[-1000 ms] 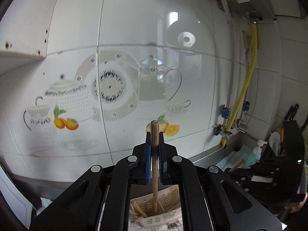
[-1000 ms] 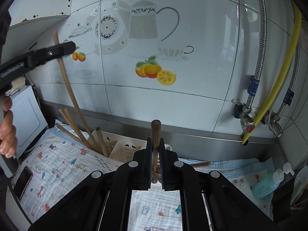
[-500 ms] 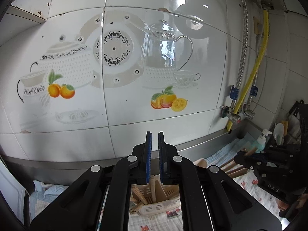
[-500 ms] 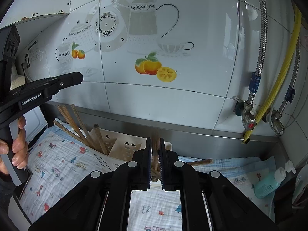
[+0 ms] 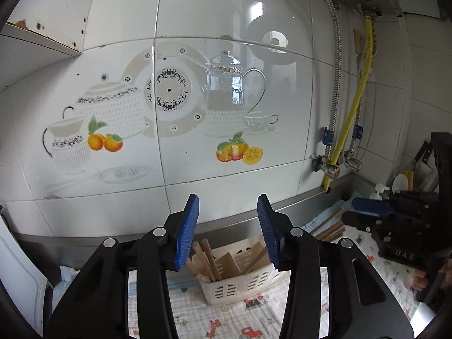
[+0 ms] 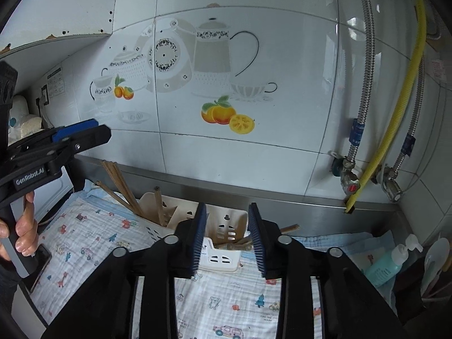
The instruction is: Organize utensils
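White tiles (image 5: 231,22) with printed teapots back our desk, under a cartoon-print cloth (image 6: 84,243). Both our left tongs (image 5: 228,227) and right tongs (image 6: 227,237) gape wide, empty, above the utensil basket (image 5: 240,285) holding wooden utensils (image 5: 207,260). Only the right view shows the soap bottle (image 6: 387,265).

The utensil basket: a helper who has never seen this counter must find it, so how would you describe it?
Look below the tiled wall painted with teapots and oranges, down to the printed cloth on the counter. The utensil basket is the cream plastic box with slotted sides standing on that cloth. Unlike the teal bottle to the right, it holds wooden utensils sticking up.
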`<control>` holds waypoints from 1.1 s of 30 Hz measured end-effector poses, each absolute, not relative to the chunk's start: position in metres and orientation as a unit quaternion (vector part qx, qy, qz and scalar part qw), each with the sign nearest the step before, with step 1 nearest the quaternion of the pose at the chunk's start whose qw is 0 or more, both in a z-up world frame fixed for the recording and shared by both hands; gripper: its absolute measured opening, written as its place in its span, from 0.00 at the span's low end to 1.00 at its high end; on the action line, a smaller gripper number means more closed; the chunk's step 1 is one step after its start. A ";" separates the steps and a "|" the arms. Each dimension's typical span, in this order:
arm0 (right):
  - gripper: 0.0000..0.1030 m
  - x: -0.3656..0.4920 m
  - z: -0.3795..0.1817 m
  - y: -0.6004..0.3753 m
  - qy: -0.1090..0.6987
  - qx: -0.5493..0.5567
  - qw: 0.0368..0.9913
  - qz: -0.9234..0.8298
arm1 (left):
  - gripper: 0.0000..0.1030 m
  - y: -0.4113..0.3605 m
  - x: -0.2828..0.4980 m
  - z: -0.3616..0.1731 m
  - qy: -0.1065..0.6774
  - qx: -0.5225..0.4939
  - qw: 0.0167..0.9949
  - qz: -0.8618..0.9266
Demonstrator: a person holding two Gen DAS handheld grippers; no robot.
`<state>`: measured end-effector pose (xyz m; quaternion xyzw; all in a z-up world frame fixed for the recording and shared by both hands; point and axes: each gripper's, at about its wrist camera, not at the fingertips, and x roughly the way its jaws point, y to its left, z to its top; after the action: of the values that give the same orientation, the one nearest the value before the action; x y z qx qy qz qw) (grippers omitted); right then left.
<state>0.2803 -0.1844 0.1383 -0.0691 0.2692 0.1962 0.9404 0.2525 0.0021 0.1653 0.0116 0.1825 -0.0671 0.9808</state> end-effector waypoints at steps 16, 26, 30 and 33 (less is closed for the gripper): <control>0.74 0.202 0.118 -0.190 0.245 -0.077 0.950 0.177 | 0.89 0.023 0.167 0.122 0.186 0.013 0.981 -0.044; 0.88 0.157 0.091 -0.185 0.244 -0.079 0.952 0.167 | 0.94 0.038 0.127 0.085 0.204 0.005 0.979 -0.026; 0.90 0.143 0.079 -0.185 0.250 -0.078 0.951 0.163 | 0.95 0.038 0.113 0.073 0.213 0.014 0.977 -0.017; 0.91 0.135 0.068 -0.183 0.258 -0.077 0.951 0.155 | 0.95 0.038 0.103 0.062 0.220 0.016 0.975 -0.011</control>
<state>0.1352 -0.1833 0.0684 -0.0772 0.2577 0.1548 0.9506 0.1030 0.0378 0.0625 0.0159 0.2204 -0.0108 0.9752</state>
